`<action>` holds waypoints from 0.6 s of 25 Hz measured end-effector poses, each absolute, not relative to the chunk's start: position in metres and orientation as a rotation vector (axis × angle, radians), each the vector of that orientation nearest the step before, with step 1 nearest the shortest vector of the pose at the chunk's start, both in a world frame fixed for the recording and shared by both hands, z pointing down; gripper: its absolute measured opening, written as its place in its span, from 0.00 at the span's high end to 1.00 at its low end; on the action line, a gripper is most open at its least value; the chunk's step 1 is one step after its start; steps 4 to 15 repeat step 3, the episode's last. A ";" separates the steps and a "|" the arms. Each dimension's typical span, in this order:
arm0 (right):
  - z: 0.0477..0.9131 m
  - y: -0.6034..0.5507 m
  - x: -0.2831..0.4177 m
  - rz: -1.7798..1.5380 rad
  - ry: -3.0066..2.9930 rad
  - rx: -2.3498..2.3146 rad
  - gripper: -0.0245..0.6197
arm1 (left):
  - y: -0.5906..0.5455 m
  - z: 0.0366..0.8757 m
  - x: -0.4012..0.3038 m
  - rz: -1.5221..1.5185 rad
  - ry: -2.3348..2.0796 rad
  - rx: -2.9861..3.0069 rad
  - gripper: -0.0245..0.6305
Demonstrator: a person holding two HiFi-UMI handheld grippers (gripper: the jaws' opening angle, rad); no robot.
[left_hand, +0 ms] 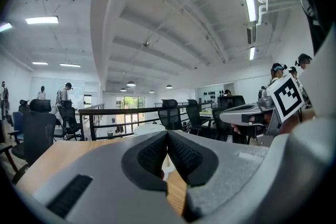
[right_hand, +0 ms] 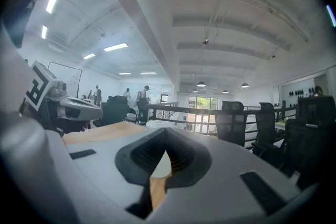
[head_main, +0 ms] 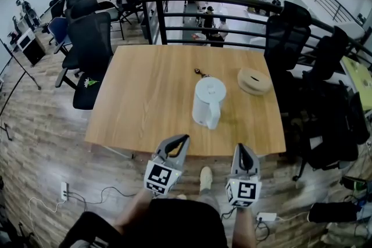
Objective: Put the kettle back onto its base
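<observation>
Grey left gripper (head_main: pixel 185 137) and right gripper (head_main: pixel 242 147), black ribbed pads (left_hand: pixel 151 156), black-and-white marker cubes (head_main: pixel 161 178)

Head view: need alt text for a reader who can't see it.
A white kettle stands on the table, off its round base, which lies apart to its right. The left gripper and right gripper, both shut and empty, are at the near edge. Beyond are chairs and a railing.
</observation>
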State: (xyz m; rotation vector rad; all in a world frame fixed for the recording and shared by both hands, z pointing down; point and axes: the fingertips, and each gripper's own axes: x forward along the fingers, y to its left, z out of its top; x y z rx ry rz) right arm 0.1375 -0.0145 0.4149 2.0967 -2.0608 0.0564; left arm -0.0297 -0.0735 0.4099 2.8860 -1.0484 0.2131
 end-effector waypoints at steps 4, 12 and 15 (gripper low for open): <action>0.418 -0.014 0.138 0.053 -2.060 2.086 0.96 | -0.074 0.411 -0.029 0.211 -1.050 2.886 0.96; 0.418 -0.014 0.138 0.053 -2.060 2.086 0.96 | -0.074 0.411 -0.029 0.211 -1.050 2.886 0.96; 0.418 -0.014 0.138 0.053 -2.060 2.086 0.96 | -0.074 0.411 -0.029 0.211 -1.050 2.886 0.96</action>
